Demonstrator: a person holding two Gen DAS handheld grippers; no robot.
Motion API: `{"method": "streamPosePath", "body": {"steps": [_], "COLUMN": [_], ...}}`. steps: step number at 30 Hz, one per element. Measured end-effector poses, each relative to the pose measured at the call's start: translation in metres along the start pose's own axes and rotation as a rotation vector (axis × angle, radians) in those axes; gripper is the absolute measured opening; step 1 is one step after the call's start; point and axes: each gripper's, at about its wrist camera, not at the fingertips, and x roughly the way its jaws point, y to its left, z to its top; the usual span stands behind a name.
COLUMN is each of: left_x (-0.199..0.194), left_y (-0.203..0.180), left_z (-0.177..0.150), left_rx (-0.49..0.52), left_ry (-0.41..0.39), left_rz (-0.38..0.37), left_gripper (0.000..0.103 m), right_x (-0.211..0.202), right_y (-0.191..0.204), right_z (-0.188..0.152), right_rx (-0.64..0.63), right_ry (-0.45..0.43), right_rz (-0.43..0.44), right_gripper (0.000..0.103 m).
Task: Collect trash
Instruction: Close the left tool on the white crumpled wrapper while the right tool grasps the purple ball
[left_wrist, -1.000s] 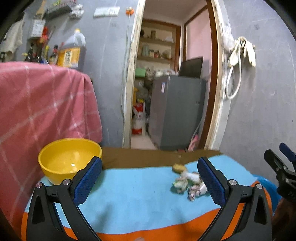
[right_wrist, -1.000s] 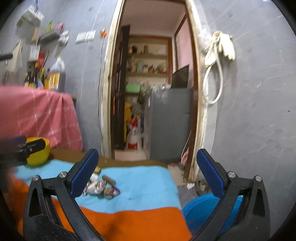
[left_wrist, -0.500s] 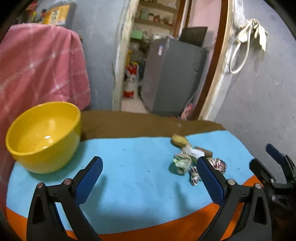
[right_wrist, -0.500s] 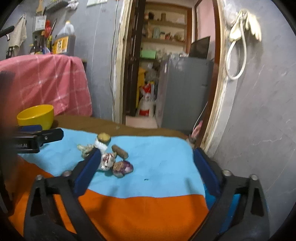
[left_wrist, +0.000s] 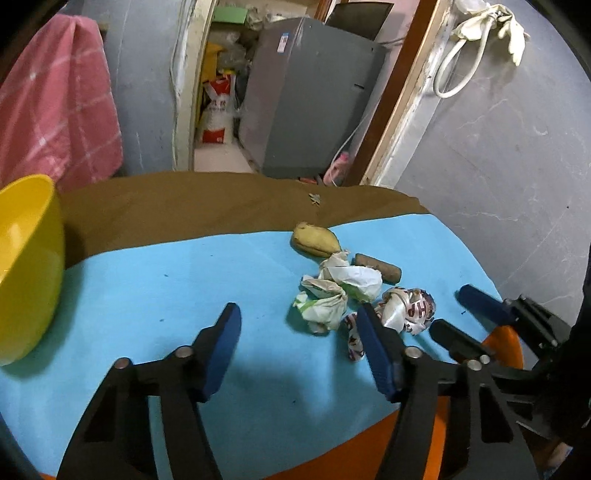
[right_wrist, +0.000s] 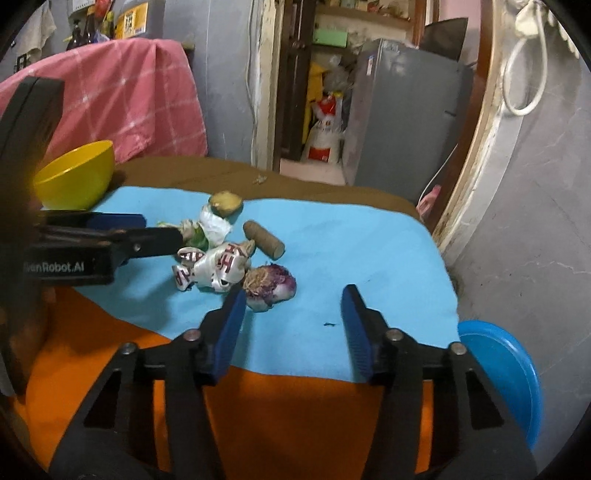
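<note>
Trash pile (left_wrist: 354, 291) sits mid-cloth on the blue mat (left_wrist: 184, 295) — crumpled wrappers, light and crushable, best pinched across a bunched fold — both grippers, left (left_wrist: 299, 339) and right (right_wrist: 291, 325), agape, holding nothing.

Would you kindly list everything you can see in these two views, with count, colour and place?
Bowl: one, yellow, far left of the table.
Blue cloth: one, light blue, over the table.
Orange cloth: one, at the near edge.
Crumpled paper: white-green wads, mid cloth.
Printed wrapper: one, white with red letters, beside the paper.
Onion piece: one, purple, right of the wrapper.
Brown stub: one, behind the wrapper.
Yellowish scrap: one, farthest of the pile.
Basin: one, blue, below the table's right corner.
Pink cloth: one, behind the bowl.
Left tongs: open, near the paper.
Right tongs: open, near the onion piece.
</note>
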Motion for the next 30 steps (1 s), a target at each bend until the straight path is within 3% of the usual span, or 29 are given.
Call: {"method": "streamPosePath", "body": {"steps": [4, 13, 16, 18, 26, 30], "left_x": [0.009, 0.013, 0.014, 0.014, 0.009, 0.003], "left_y": [-0.001, 0.007, 0.010, 0.012, 0.012, 0.006], "left_z": [0.003, 0.004, 0.005, 0.005, 0.004, 0.002], "left_rx": [-0.011, -0.071, -0.090, -0.100, -0.110, -0.089], "left_ry": [0.045, 0.061, 0.062, 0.063, 0.051, 0.015], "left_rz": [-0.016, -0.073, -0.085, -0.089, -0.092, -0.069], "left_gripper": [0.040, 0.019, 0.012, 0.012, 0.008, 0.008], "right_x": [0.010, 0.028, 0.028, 0.028, 0.024, 0.013], "right_y": [0.002, 0.004, 0.005, 0.004, 0.004, 0.000], "right_z": [0.006, 0.017, 0.018, 0.017, 0.013, 0.009], "right_rx": [-0.019, -0.046, -0.053, -0.048, -0.039, -0.012], "right_ry": [0.054, 0.123, 0.124, 0.126, 0.102, 0.048], "right_rz": [0.032, 0.083, 0.077, 0.088, 0.092, 0.081], "right_gripper": [0.078, 0.078, 0.071, 0.065, 0.063, 0.063]}}
